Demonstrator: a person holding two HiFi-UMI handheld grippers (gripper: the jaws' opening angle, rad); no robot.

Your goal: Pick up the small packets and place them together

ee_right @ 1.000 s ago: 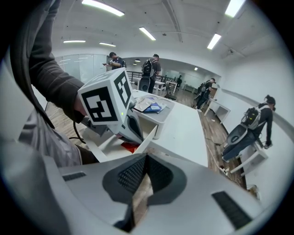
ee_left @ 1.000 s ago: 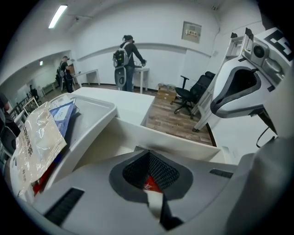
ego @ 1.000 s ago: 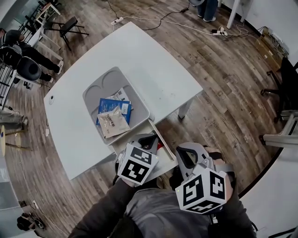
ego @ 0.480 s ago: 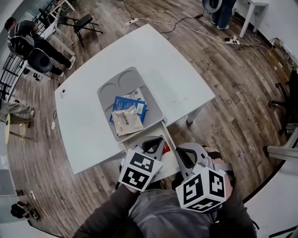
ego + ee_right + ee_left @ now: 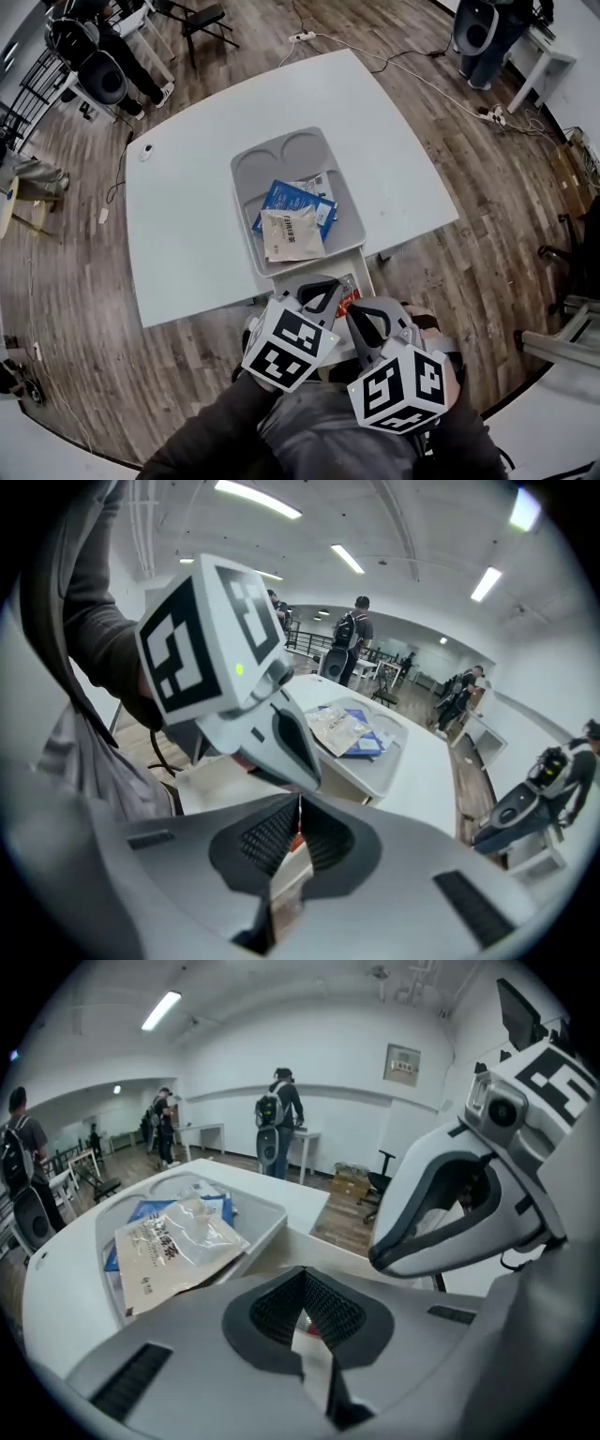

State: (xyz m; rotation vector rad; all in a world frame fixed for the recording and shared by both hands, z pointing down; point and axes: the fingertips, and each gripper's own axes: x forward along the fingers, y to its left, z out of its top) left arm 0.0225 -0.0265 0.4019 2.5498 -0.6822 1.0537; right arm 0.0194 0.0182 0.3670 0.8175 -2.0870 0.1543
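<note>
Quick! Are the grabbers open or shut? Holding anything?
Left gripper: jaws shut, holding nothing.
Right gripper: jaws shut, holding nothing.

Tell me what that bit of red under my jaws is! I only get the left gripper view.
Observer: The head view shows a small red thing, maybe a packet, lying on a low white shelf at the near edge of the table, outside the grey tray.
Operator: Is my other gripper holding anything?
Observer: No. The right gripper view shows the right gripper with its jaws together and nothing between them.
Operator: Anything else on the table?
Observer: One small pale thing near the far left corner, apart from the tray.
</note>
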